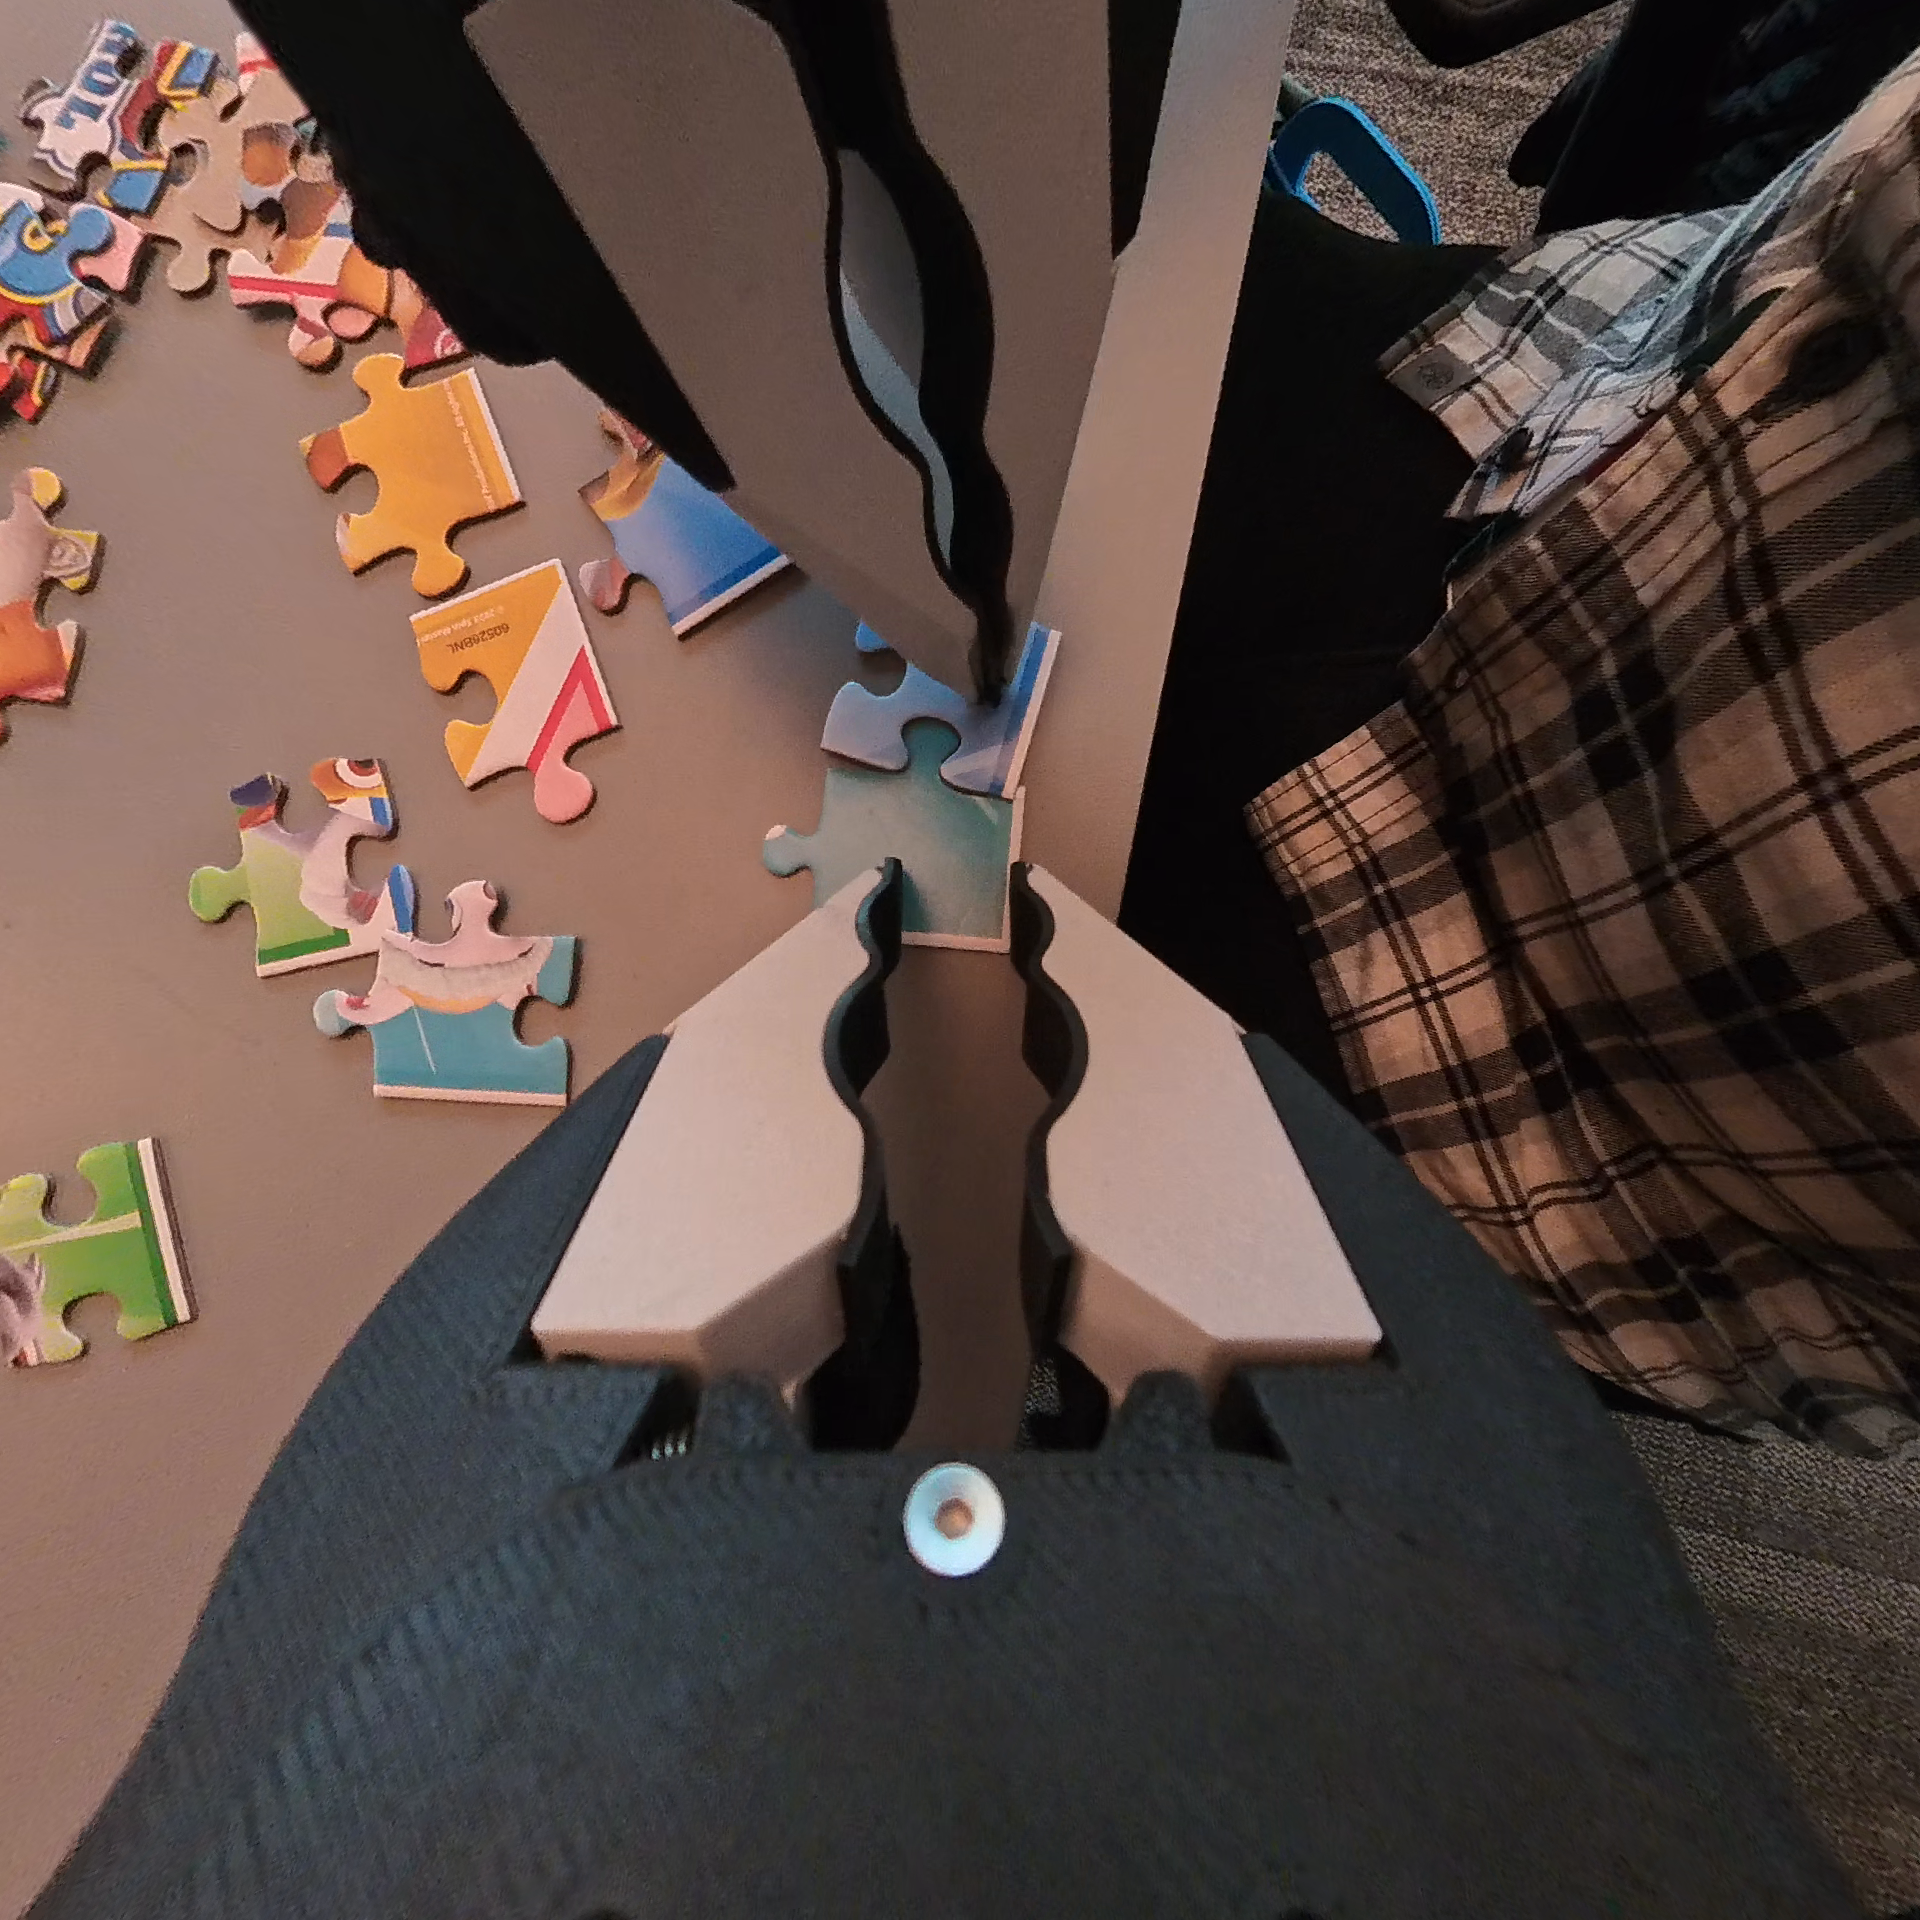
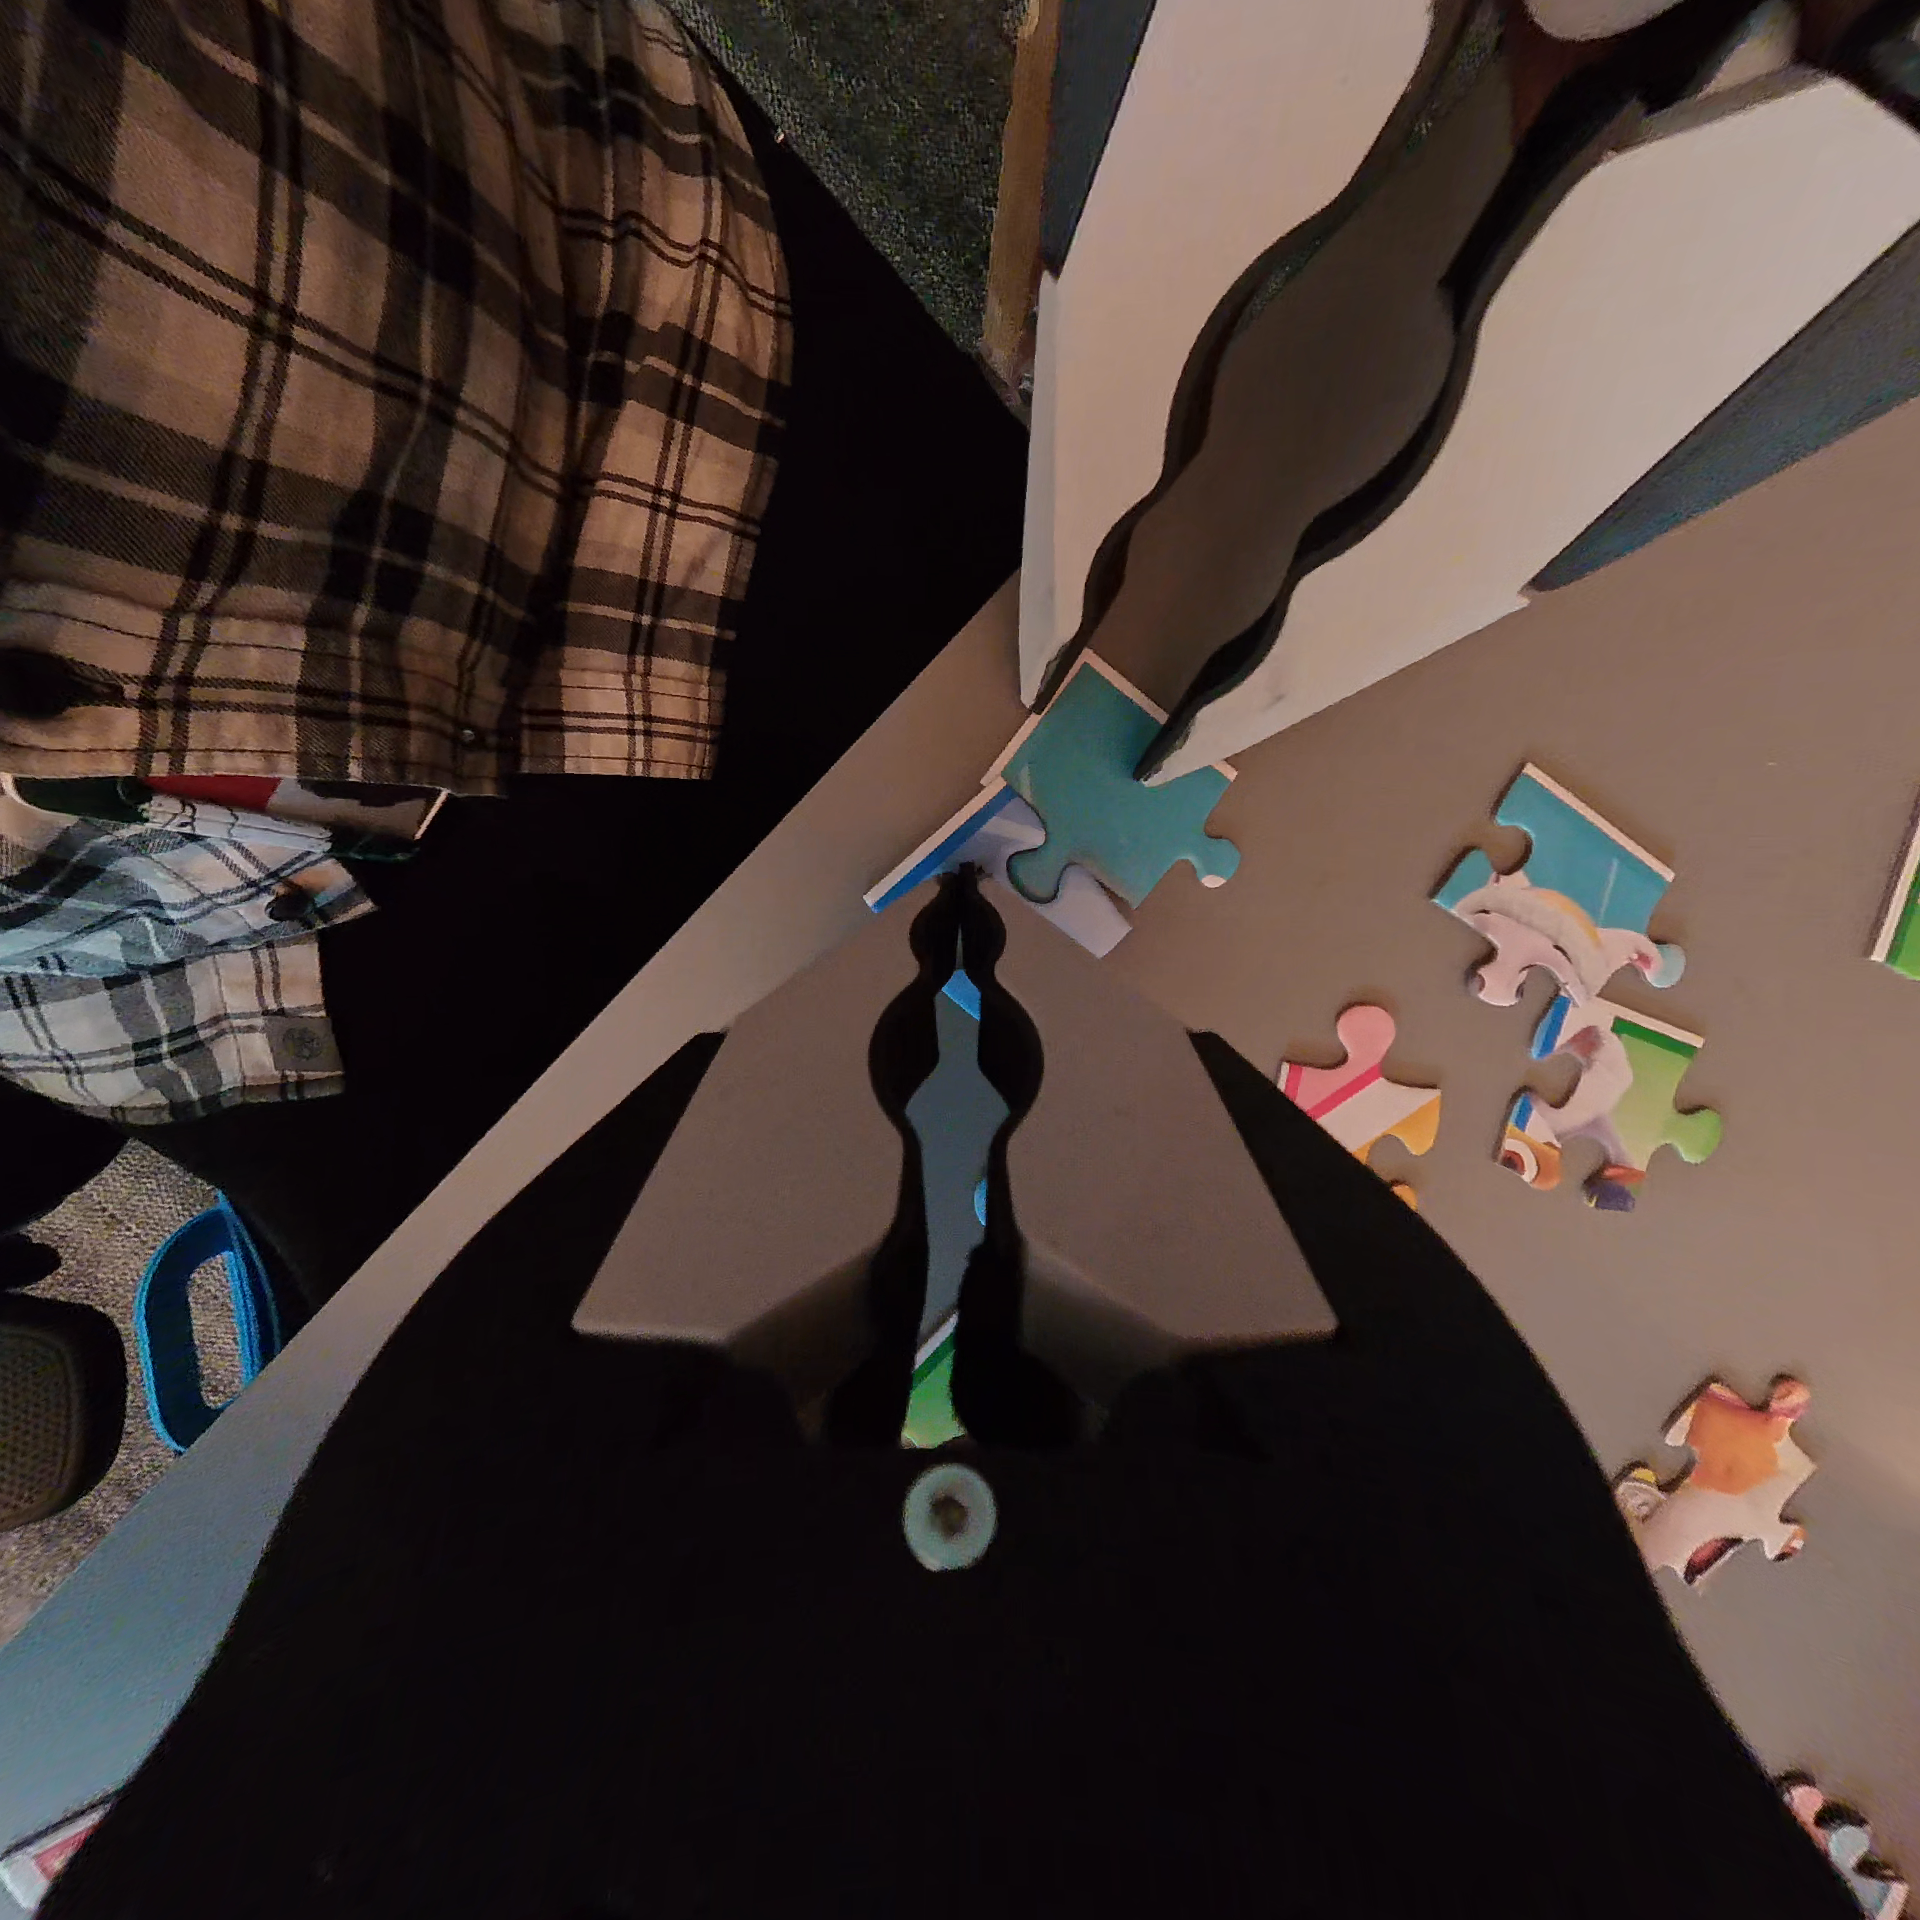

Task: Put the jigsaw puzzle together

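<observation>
A teal puzzle piece [image 1: 914,831] and a blue piece [image 1: 966,717] lie interlocked at the grey table's edge [image 1: 1132,582]. My left gripper [image 1: 956,883] is open, with its fingertips [image 1: 883,883] resting at the teal piece's near edge. My right gripper [image 1: 987,681] comes down from above, shut, with its tip touching the blue piece. In the right wrist view the right gripper [image 2: 961,878] is shut with its tip on the blue piece [image 2: 1070,914]. There the left gripper [image 2: 1101,732] stands open over the teal piece [image 2: 1112,821].
Loose pieces lie to the left: a yellow one [image 1: 416,468], a yellow, white and pink one [image 1: 520,675], a blue one [image 1: 686,540], a teal one [image 1: 457,997] and a part-built cluster [image 1: 156,187]. A person in a plaid shirt [image 1: 1610,883] sits just past the table edge. The tips of both grippers are at nearly the same place.
</observation>
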Motion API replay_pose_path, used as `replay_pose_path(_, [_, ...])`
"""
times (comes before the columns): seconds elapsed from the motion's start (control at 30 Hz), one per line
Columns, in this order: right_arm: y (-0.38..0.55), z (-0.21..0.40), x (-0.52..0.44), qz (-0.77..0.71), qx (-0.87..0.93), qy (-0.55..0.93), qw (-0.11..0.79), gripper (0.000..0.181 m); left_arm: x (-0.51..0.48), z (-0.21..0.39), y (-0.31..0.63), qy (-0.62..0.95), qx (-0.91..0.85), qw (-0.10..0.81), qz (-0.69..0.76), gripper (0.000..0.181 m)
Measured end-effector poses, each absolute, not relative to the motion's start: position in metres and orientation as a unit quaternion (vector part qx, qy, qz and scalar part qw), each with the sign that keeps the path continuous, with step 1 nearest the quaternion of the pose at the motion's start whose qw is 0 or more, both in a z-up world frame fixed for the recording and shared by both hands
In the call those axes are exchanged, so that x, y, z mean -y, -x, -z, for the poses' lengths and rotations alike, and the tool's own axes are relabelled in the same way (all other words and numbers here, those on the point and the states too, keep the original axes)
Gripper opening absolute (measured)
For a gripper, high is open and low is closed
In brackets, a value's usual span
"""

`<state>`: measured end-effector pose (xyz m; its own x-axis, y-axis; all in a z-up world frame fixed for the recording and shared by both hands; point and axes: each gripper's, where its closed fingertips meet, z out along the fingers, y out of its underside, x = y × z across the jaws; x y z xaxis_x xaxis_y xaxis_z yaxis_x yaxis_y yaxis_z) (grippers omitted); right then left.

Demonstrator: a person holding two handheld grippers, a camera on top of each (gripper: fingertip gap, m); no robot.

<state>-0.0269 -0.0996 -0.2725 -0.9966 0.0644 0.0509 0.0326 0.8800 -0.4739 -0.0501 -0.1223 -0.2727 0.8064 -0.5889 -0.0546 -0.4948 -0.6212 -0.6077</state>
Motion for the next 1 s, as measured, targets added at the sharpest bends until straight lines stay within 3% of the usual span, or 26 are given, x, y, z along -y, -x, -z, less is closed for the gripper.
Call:
replay_pose_path(0.17, [0.034, 0.267, 0.092, -0.234, 0.967, 0.082, 0.057, 0.006, 0.122, 0.273, 0.050, 0.897, -0.306, 0.312, 0.070, 0.020])
replay_pose_path(0.37, [0.048, 0.274, 0.086, -0.255, 0.945, 0.184, 0.088, 0.000, 0.122, 0.273, 0.050, 0.896, -0.308, 0.311, 0.068, 0.020])
replay_pose_path(1.0, [0.045, 0.275, 0.083, -0.213, 0.970, 0.055, 0.104, 0.000, 0.121, 0.272, 0.020, 0.885, -0.329, 0.322, 0.072, 0.025])
